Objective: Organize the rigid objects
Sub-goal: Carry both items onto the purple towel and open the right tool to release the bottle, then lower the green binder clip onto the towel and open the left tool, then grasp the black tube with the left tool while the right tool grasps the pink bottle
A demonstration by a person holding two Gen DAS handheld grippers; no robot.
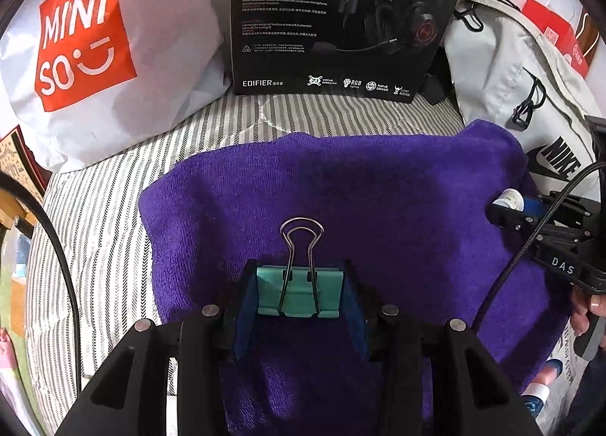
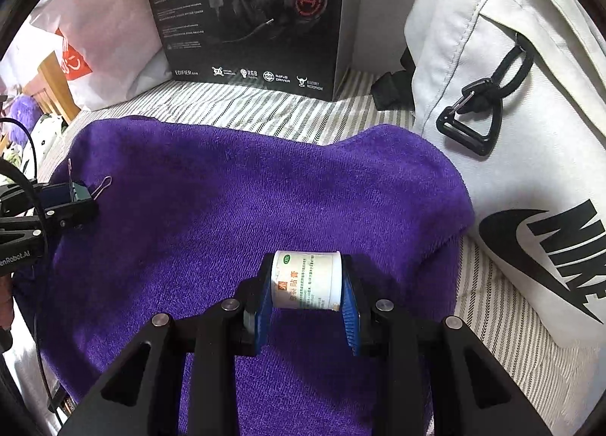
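Left wrist view: The left gripper holds a teal binder clip between its blue pads, jaws closed on the clip's two sides. The clip's wire handle points away toward the far side. The clip sits over a purple towel spread on a striped bed sheet. At the far edge stand a white MINISO bag on the left, a black EDIFIER headset box in the middle, and a white NIKE bag on the right. At the right edge, the right gripper appears side-on over the towel, with a small white jar at its tip.

Right wrist view: The right gripper grips the white jar, which lies on its side between the jaws; the jaws press on the jar's two ends. The jar's label carries green and orange print. The jar is over the near part of the purple towel. The left gripper enters from the left edge, closed on the binder clip, over the towel's left side, well apart from the jar. The headset box stands at the far side; the NIKE bag fills the right, touching the towel's right edge. The MINISO bag lies far left.
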